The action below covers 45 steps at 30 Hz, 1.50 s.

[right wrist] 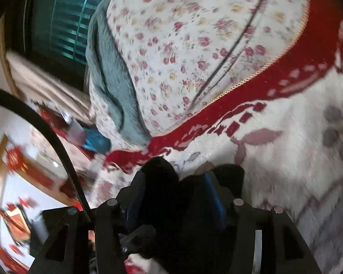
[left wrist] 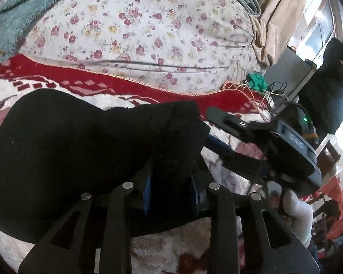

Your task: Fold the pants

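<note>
Black pants (left wrist: 64, 150), soft and matte, bunch between the left hand-held gripper (left wrist: 171, 182) fingers; right hand-held gripper (right wrist: 183, 182) pinches them too, above plush red-and-white carpet (left wrist: 228, 171), floral cushion (left wrist: 148, 34) behind.

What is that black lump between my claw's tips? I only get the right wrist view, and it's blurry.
Observer: It's the black pants. The left wrist view shows most of them lying across the patterned rug.
Operator: Is the other claw doing anything?
Observer: Yes. The left claw grips a bunch of the same fabric, close beside your right claw.
Operator: Is anyone else around?
Observer: A person in dark clothes stands at the far right, near a bright window.
</note>
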### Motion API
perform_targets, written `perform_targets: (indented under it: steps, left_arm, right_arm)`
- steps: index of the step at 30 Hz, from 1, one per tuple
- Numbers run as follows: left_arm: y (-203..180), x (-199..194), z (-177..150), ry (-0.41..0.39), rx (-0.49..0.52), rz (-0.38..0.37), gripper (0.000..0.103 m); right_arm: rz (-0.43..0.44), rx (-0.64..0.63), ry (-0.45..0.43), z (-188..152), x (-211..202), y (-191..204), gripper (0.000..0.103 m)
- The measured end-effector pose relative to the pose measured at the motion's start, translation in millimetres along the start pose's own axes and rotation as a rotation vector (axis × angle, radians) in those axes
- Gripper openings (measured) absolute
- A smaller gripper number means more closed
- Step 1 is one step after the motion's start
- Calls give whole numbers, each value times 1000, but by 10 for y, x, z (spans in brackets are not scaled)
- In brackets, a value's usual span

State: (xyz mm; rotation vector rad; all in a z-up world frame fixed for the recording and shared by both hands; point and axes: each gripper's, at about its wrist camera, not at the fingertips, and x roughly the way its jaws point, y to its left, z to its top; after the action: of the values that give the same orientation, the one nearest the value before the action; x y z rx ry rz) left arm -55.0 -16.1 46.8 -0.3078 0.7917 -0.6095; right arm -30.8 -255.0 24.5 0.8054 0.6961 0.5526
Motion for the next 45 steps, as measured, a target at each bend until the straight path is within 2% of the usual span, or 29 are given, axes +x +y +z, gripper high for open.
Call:
perform_targets:
  steps: [4, 9, 13, 14, 16, 18, 19, 24, 29, 33, 36, 38, 41, 45]
  left_arm:
    - [-37, 8, -33, -11, 11, 11, 27]
    - [-45, -3, -40, -16, 9, 15, 27]
    - [-63, -3, -67, -23, 13, 21, 27]
    - [-75, -1, -74, -23, 20, 27, 27]
    - [-103, -1, -87, -21, 30, 34, 27]
    - [-150, -21, -83, -19, 27, 33, 27]
    - [-182, -39, -76, -22, 24, 25, 27]
    - [-497, -106, -31, -40, 61, -28, 27]
    - [-602, 42, -53, -5, 47, -32, 27]
    - [-523, 194, -154, 46, 53, -9, 27]
    - [-519, 60, -132, 50, 79, -17, 27]
    - [-517, -46, -121, 54, 95, -11, 28]
    - [-474, -292, -106, 42, 125, 23, 28]
    - [-283, -612, -52, 5, 116, 51, 28]
  right_arm:
    - [65, -24, 15, -27, -76, 192, 52]
    - [17, -57, 85, 6, 205, 269, 52]
    - [12, -43, 168, 24, 492, 216, 52]
    - [1, -39, 186, 15, 547, 195, 43]
    - [-11, -53, 164, 2, 575, 169, 25]
    - [0, -68, 150, -10, 529, 186, 17]
    - [2, -85, 138, -14, 483, 223, 16]
    - [10, -122, 74, 60, 213, 333, 16]
    - [-44, -122, 54, 107, 89, 243, 16]
    - [-208, -175, 54, -8, 242, 77, 16]
    - [-199, -166, 15, -41, 209, 6, 18]
    - [-219, -166, 9, -21, 177, 9, 22]
    - [-243, -188, 8, -9, 98, 81, 26]
    - [-254, -205, -13, -17, -25, 219, 30]
